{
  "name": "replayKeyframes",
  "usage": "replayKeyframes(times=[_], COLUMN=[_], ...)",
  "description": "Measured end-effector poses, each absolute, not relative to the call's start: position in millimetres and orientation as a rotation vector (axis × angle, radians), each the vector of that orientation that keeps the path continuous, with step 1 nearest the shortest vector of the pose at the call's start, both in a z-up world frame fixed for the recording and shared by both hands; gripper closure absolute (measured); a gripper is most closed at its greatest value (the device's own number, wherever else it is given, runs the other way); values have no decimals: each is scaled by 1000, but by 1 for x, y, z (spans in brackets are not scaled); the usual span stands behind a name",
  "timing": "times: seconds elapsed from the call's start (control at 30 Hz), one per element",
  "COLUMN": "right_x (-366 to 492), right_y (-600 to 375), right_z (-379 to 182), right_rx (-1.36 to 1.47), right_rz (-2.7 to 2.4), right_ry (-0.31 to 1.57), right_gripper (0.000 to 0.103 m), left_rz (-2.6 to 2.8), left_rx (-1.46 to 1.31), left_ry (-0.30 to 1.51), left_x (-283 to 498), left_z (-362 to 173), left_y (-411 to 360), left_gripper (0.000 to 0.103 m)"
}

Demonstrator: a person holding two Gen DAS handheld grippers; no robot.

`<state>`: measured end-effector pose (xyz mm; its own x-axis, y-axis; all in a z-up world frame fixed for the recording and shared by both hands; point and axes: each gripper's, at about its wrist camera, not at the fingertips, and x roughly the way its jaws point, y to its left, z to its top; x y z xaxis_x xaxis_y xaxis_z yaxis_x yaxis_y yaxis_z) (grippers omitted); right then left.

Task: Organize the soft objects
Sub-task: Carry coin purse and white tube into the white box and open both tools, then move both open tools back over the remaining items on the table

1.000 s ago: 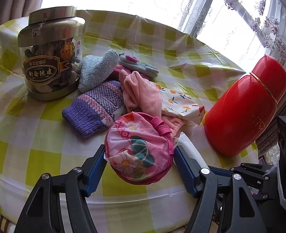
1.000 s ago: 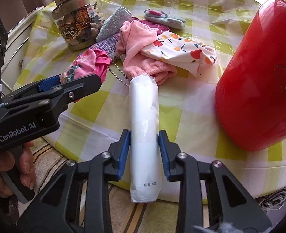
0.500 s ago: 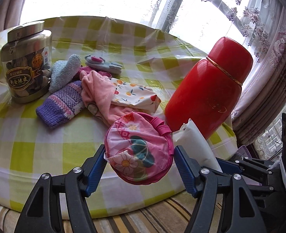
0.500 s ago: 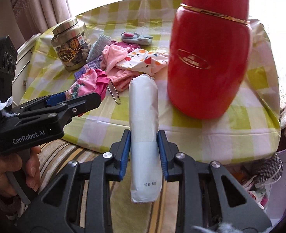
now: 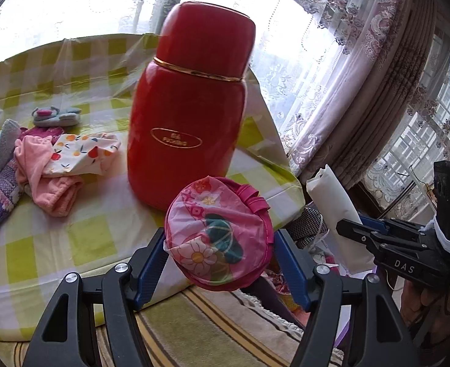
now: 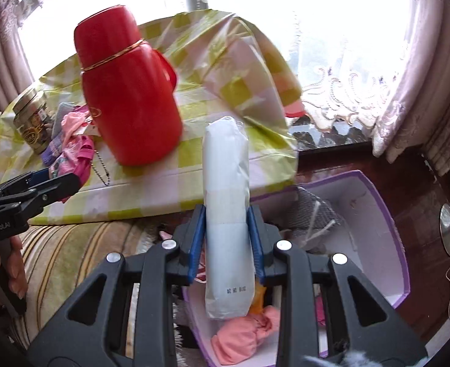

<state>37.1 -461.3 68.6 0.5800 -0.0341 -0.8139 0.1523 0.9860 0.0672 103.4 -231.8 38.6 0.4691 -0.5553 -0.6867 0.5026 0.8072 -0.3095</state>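
My left gripper (image 5: 220, 255) is shut on a round pink flowered pouch (image 5: 217, 235), held off the table's front right edge. My right gripper (image 6: 226, 244) is shut on a white soft pack (image 6: 226, 214), held over a purple-rimmed white box (image 6: 399, 244) on the floor. The box holds a pink cloth (image 6: 243, 335) and a checked cloth (image 6: 310, 214). A pile of soft things stays on the table: pink cloth (image 5: 41, 171), fruit-print cloth (image 5: 84, 153), purple knit sock (image 5: 1, 195). The white pack also shows in the left wrist view (image 5: 334, 211).
A big red thermos (image 5: 188, 116) stands near the table's right edge on the yellow checked cloth (image 5: 87, 238). A jar (image 6: 32, 122) stands at the far left. A striped sofa or rug (image 6: 72, 250) lies below the table. Curtains hang at the right.
Both grippers swung right and pulled back off the table with their loads. The right gripper now hangs over the floor box, and the thermos has shifted left in both views.
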Motion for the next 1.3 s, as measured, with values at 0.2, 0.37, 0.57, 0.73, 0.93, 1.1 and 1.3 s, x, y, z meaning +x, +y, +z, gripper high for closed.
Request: replayKeyframes(times=[0.2,0.37,0.57,0.73,0.93,1.1,1.3], right_x=[14,2,-9,-14,-8,0,12], right_y=[-523,-556,-578,-586,-571,-536,-479], right_z=[65,67,66,68,70,76,79], right_rx=[179,221,264,288,279,249,190], right_rz=[-264,-345,-408,-432,-348,-211,-50], right_ry=[955,943,936,920,909,886,883], right_gripper=[70,69,39,28,28,28,28], left_rz=[-739,-803,-882,-884,-865,-812,-691], left_rx=[-6,35,93,143,116,74,-32], left_ry=[881,903,918,938,927,915,908], left_x=[96,89,81,80,84,91,104], left_z=[39,36,32,25,30,33,30], left_y=[-281,-320,-362,-374,-355,-319,-249], left_gripper=[33,33,27,23,23,23,23])
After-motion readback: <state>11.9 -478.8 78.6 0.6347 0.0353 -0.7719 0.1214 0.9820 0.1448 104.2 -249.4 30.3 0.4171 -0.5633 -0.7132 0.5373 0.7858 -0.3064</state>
